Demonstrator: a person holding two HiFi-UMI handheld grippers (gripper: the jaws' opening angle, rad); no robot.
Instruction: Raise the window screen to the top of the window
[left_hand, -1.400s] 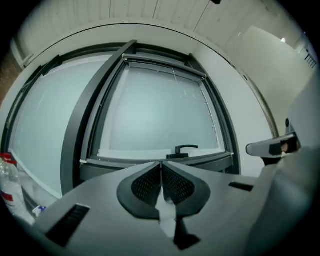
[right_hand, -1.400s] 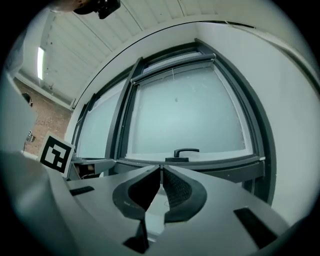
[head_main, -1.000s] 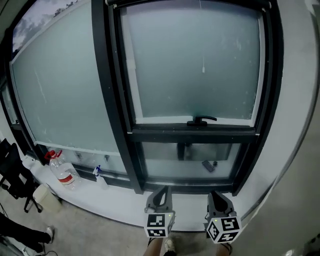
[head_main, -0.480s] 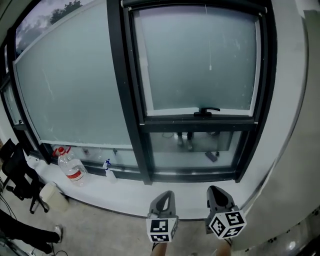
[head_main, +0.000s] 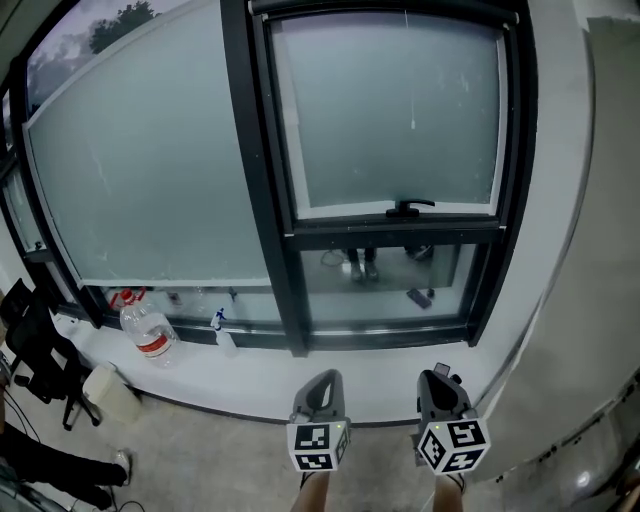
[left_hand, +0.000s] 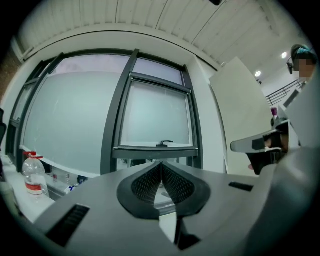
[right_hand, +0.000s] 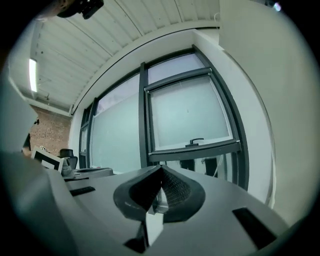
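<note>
The window screen (head_main: 400, 110) is a frosted panel filling the upper part of the right-hand dark-framed sash. Its bottom bar carries a small black handle (head_main: 410, 208), with clear glass below the bar. The same handle (left_hand: 164, 144) shows in the left gripper view and again (right_hand: 196, 142) in the right gripper view, some way ahead of the jaws. My left gripper (head_main: 325, 378) and right gripper (head_main: 437, 375) hover side by side over the near edge of the white sill (head_main: 380, 385), well short of the window. Both are shut with nothing between the pads.
A water bottle with a red cap (head_main: 148, 335) and a small spray bottle (head_main: 222, 333) stand on the sill to the left. A black chair (head_main: 35, 350) stands on the floor at far left. A white wall (head_main: 590, 250) closes the right side.
The window looks smaller and sits higher in the head view, with more sill and floor showing. Both grippers stay shut and side by side, farther from the glass.
</note>
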